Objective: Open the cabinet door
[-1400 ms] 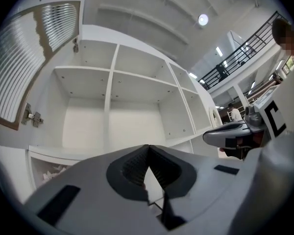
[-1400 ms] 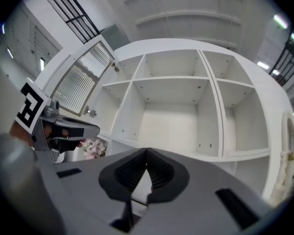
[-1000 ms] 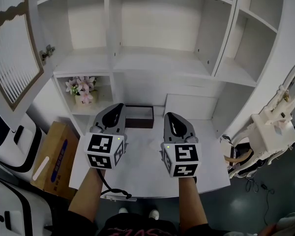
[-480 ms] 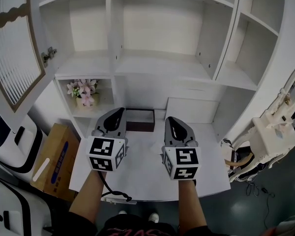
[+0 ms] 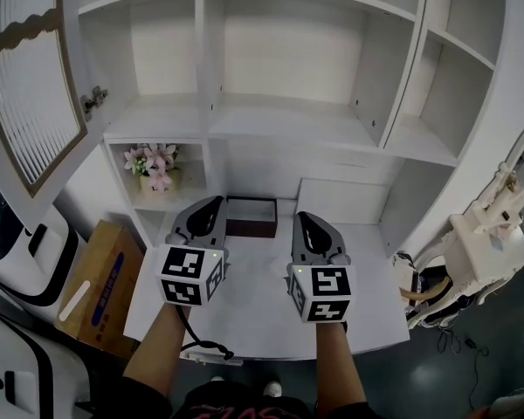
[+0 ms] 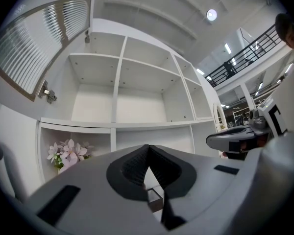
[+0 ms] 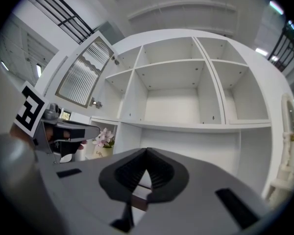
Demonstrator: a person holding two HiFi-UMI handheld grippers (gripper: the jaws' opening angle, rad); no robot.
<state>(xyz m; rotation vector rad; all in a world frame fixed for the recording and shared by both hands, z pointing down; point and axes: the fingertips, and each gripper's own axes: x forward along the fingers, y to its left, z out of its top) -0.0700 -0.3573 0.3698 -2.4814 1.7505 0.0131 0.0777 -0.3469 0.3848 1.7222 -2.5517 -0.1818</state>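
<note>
Cabinet door (image 5: pixel 31 103) is hanging swung wide at 10 o'clock with the shelves bared, so the opening looks done. Left tool (image 5: pixel 205 209) and right tool (image 5: pixel 309 222) are hovering level over the desk (image 5: pixel 253 308) at 6 o'clock. Both are pinched closed on nothing, likely parking clear of the door.

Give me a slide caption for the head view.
Shut, empty left gripper and right gripper face the white cabinet; its ribbed-glass door stands open.

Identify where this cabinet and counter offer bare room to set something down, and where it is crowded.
Free: the middle shelf between its uprights, the left shelf and right shelf flanking it, and the counter between left gripper and right gripper. Crowded: the low left cubby holding the flowers, and the counter's back at the dark tray.
</note>
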